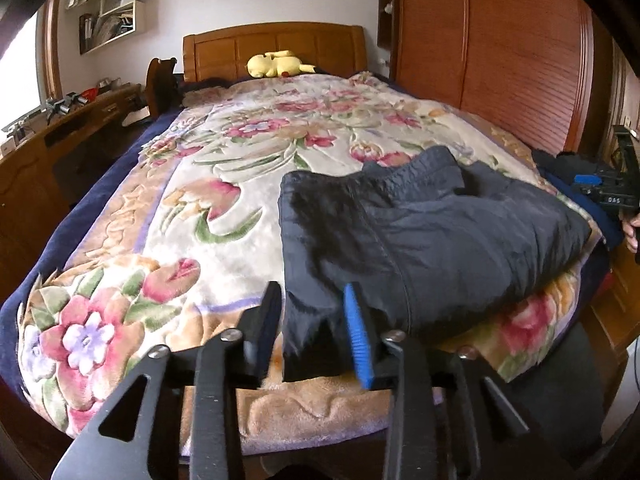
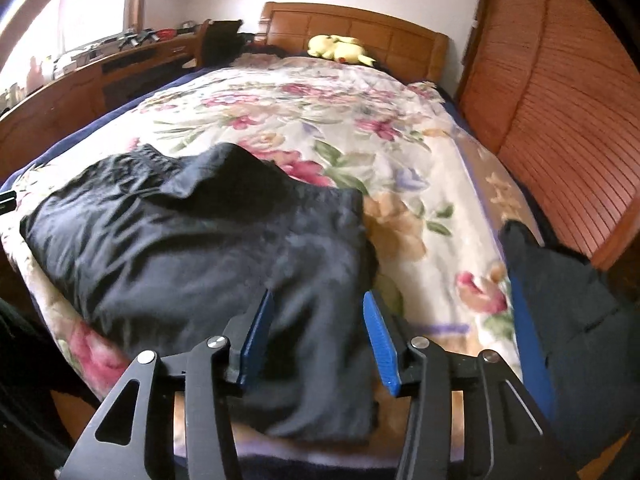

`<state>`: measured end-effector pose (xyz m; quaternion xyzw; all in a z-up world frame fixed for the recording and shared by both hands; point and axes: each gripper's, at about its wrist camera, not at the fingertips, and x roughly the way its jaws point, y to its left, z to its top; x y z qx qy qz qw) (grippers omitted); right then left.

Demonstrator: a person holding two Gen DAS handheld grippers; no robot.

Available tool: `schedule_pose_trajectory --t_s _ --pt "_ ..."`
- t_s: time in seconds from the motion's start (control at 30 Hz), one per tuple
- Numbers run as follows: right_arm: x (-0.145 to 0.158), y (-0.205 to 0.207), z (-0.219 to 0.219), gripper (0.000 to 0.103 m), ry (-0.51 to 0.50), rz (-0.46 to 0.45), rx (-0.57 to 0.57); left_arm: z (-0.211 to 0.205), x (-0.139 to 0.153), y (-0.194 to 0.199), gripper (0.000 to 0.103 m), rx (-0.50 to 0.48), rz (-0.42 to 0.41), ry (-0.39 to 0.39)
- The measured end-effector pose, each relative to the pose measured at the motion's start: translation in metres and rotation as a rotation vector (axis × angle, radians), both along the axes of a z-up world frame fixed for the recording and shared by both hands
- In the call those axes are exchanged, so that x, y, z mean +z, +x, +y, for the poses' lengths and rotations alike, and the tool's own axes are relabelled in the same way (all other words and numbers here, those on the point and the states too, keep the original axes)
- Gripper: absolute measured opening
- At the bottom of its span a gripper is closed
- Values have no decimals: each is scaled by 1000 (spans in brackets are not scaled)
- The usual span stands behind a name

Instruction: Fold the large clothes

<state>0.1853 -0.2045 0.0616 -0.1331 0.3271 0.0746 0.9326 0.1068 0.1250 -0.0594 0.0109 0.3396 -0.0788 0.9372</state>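
Note:
A dark navy garment point(image 1: 440, 240) lies folded into a thick rectangle on the near right part of the floral blanket point(image 1: 200, 208). My left gripper point(image 1: 313, 294) is open over the garment's near left corner. That corner sits loosely between the blue pads, with a gap on the left side. In the right wrist view the same garment point(image 2: 200, 248) spreads to the left. My right gripper point(image 2: 318, 299) hangs open above the garment's near right edge with nothing pinched. The right gripper point(image 1: 608, 188) also shows at the far right of the left wrist view, held by a hand.
A yellow plush toy point(image 1: 276, 65) lies by the wooden headboard point(image 1: 276, 46). A slatted wooden wardrobe point(image 1: 500, 60) lines the bed's right side, and a cluttered desk point(image 1: 60, 136) the left. Another dark garment with a blue stripe point(image 2: 560, 300) lies at the bed's right edge.

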Motion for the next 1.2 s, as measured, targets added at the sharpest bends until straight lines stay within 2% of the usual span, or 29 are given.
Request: schedule_pose_trajectory --t_s 0.2,0.43,0.53,0.7,0.77,0.83,0.9,1.0,1.13,1.2 --pt "-6 31 46 49 15 12 94 -6 0 10 37 -39 8 -38" --pt "-22 106 92 49 120 106 143 -20 -3 24 38 -63 1 -30" --pt "-29 142 107 49 138 163 156 -22 -5 29 38 -57 -7 -18" --pt "-45 199 122 49 177 239 105 -17 -8 29 38 -41 -39 -45" --pt "-51 217 127 39 187 269 88 -16 -11 28 38 -45 -43 -59" --pt "-56 231 134 16 163 268 95 -17 -11 26 38 -51 -43 -63" --pt "-56 239 147 9 113 244 115 -20 -10 23 38 -59 -51 -63" --pt "-57 248 162 8 83 195 111 -24 -8 22 38 -55 -53 -77" --pt "-64 263 175 8 68 181 59 -34 -1 22 39 -62 -72 -76" --pt "-66 263 178 15 83 183 34 -39 0 23 39 -65 -78 -75"
